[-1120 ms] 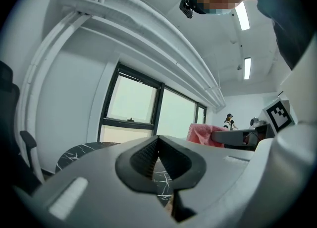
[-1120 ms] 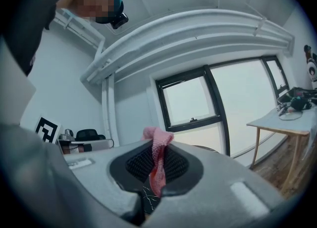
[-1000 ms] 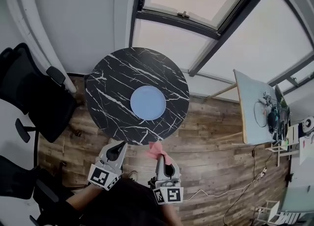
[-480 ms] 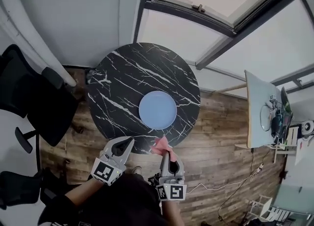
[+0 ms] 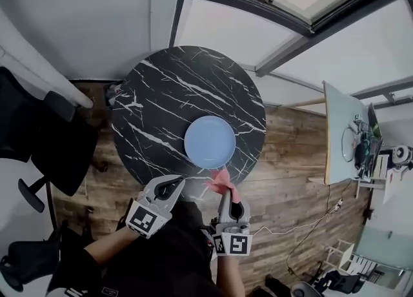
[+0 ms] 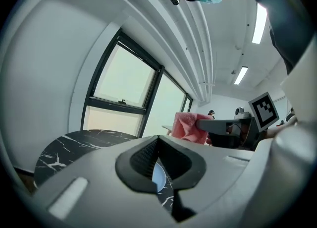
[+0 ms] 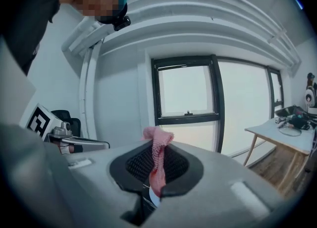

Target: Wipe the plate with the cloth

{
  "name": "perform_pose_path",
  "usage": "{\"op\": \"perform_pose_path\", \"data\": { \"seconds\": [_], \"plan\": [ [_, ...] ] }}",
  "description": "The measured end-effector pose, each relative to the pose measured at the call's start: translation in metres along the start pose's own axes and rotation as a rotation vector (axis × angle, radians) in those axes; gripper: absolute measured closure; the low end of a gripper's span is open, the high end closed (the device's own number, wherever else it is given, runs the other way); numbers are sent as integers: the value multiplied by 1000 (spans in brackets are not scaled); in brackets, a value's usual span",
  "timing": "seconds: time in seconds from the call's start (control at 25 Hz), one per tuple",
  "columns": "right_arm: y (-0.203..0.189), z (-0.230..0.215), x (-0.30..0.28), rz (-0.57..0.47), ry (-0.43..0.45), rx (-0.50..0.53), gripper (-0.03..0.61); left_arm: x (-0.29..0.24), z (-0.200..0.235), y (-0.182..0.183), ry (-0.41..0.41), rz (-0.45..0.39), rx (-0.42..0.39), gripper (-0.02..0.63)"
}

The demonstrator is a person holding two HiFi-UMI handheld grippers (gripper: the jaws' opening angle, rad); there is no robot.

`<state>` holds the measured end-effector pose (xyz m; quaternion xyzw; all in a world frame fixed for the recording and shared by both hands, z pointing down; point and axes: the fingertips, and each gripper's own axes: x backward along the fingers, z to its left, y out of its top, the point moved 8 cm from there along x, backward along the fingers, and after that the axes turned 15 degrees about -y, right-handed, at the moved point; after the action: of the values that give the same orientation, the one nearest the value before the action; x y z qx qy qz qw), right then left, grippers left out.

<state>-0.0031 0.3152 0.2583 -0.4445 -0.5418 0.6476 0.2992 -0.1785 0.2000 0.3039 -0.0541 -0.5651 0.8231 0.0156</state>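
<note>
The light blue plate [image 5: 210,141] lies flat on the round black marble-patterned table [image 5: 155,108], on its near right part, close to the near edge; nothing rests on it. The pink cloth [image 5: 221,181] is bunched just on the near side of the plate's near rim, over the table's edge; whether it touches the plate cannot be told from the head view. The right gripper [image 5: 226,192] is clamped on the cloth; in the right gripper view its dark ribbed pads [image 7: 136,165] press on a strip of the cloth [image 7: 157,160], which runs up between them and sticks out in a crumpled tuft past the tips. The left gripper [image 5: 179,182] sits to the left of the right one, its tips at the table's near edge, left of the plate and apart from it; in the left gripper view its jaws are together with nothing between them, and a sliver of the plate [image 6: 158,178] shows through the notch behind the pads. That view also shows the cloth [image 6: 189,126] at the right gripper's tip to the right, with its marker cube [image 6: 264,111] behind. Both grippers point toward the far side, held in front of the person's dark-clothed body [image 5: 161,257]. A black chair [image 5: 55,141] stands left of the table on the wooden floor [image 5: 284,186]; a white desk [image 5: 341,134] stands to the right; a dark-framed window [image 5: 284,24] lies beyond the table.
</note>
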Motion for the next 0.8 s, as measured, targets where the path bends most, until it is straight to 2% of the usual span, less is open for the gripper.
{"op": "perform_pose_path", "data": {
  "seconds": [0.2,0.48,0.8],
  "plan": [
    [2,-9,-13,-5,15,3,560,-14,5,8,-10,17,29,611],
    [-7,-33,-49,-6,79,-9,560,-42,25,3,74,28,-39,611],
    [-15,-64,-87,41,141,-12,560,-84,50,-2,114,84,10,611]
  ]
}}
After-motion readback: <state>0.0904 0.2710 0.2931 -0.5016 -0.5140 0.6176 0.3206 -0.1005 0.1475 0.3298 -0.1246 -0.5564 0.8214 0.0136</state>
